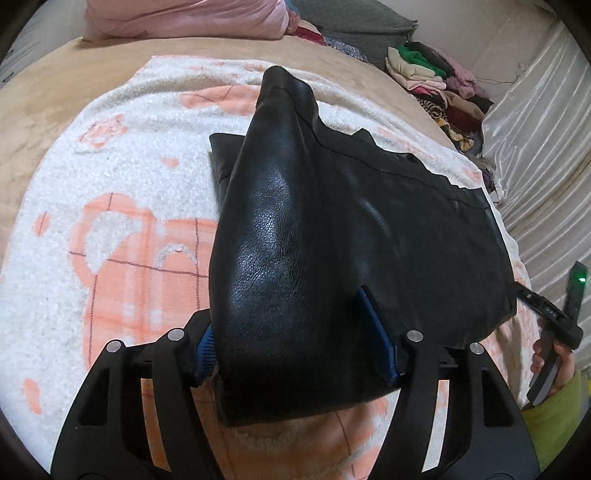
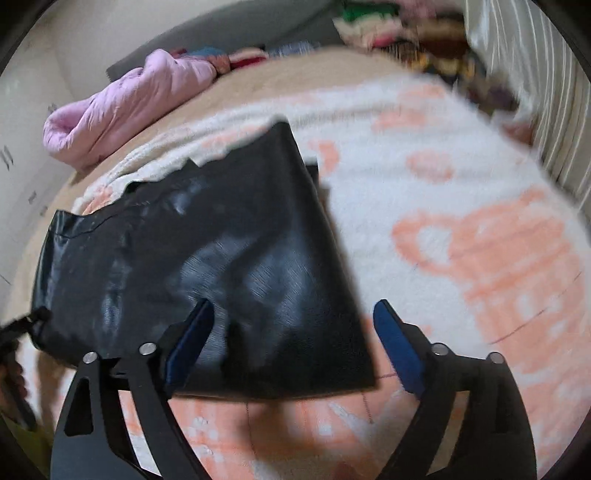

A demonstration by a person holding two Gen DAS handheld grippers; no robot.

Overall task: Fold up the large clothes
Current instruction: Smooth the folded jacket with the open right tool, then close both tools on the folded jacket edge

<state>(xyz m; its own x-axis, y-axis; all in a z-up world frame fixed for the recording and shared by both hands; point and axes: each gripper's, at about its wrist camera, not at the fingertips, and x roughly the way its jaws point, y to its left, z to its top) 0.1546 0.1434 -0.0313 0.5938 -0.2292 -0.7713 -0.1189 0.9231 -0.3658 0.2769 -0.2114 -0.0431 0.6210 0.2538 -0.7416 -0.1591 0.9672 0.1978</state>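
Note:
A black leather garment (image 1: 332, 221) lies folded on a white and peach blanket (image 1: 110, 221). In the left wrist view, my left gripper (image 1: 286, 310) is shut on a raised fold of the garment, whose bulge fills the gap between the blue pads (image 1: 376, 332). My right gripper (image 2: 293, 303) is open. The garment's near corner (image 2: 258, 295) lies between its fingers, and its right pad (image 2: 397, 350) stands clear of the leather over the blanket (image 2: 461, 184). The right gripper (image 1: 546, 314) also shows at the right edge of the left wrist view, held by a hand in a green sleeve.
The blanket covers a tan bed (image 1: 55, 110). A pink quilted bundle (image 1: 184, 18) lies at the far end, and a pile of mixed clothes (image 1: 436, 81) sits at the far right. Shiny white striped fabric (image 1: 535, 147) runs along the right side.

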